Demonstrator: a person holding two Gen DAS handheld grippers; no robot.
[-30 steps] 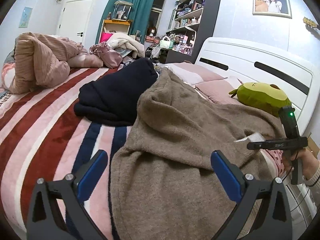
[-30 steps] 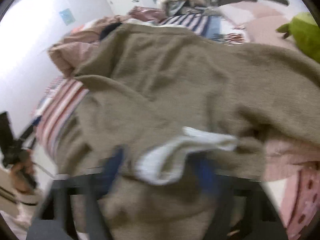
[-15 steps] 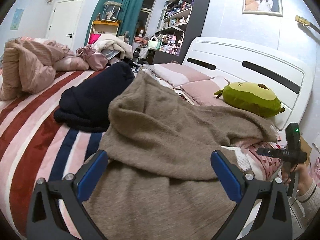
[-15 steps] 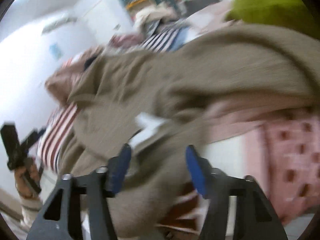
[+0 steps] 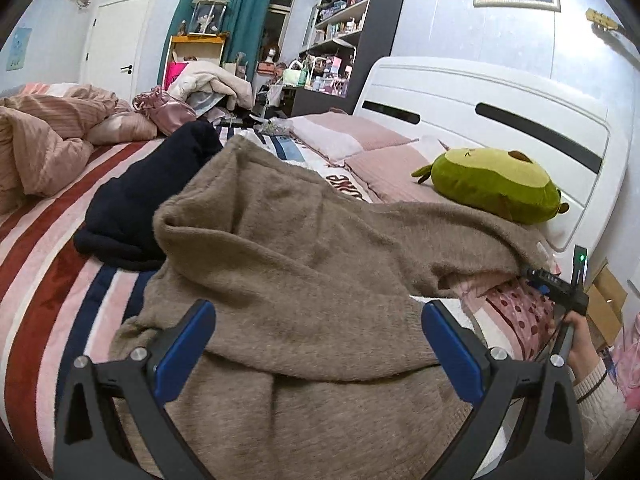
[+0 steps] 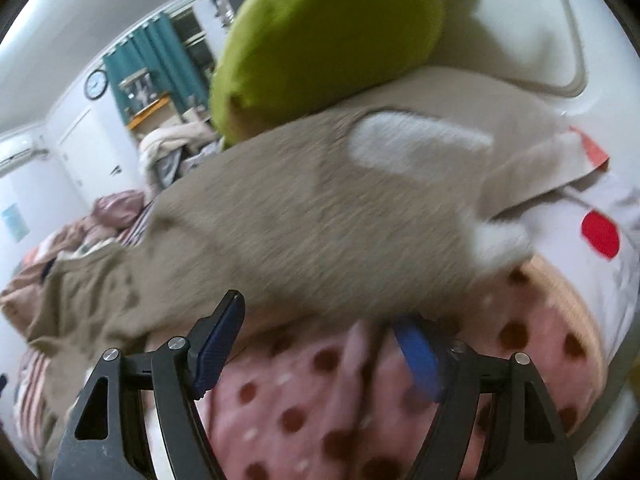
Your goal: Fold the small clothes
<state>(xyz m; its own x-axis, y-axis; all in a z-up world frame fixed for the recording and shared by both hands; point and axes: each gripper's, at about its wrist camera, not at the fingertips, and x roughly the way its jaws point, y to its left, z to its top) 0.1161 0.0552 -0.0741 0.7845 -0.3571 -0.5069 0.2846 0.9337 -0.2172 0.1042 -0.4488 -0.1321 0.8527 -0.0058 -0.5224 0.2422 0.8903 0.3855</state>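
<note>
A fuzzy taupe sweater (image 5: 304,272) lies rumpled across the striped bed, one sleeve stretched right toward the headboard. My left gripper (image 5: 316,344) is open and empty just above its near hem. My right gripper (image 6: 316,344) is open at the stretched sleeve's edge (image 6: 320,232), which has a white lining patch (image 6: 416,140). The view is blurred, so I cannot tell whether the pads touch the fabric. In the left wrist view the right gripper (image 5: 536,276) sits at the sleeve end by the bed's right edge.
A navy garment (image 5: 148,200) lies left of the sweater. A green plush (image 5: 492,184) rests against the white headboard (image 5: 520,120). A pink dotted cloth (image 6: 360,408) is under the right gripper. A rumpled pink duvet (image 5: 44,136) sits at the far left.
The right gripper has swung right toward the headboard, drawing the sweater sleeve out that way, and its jaws have opened wider. The left gripper moved a little nearer the sweater.
</note>
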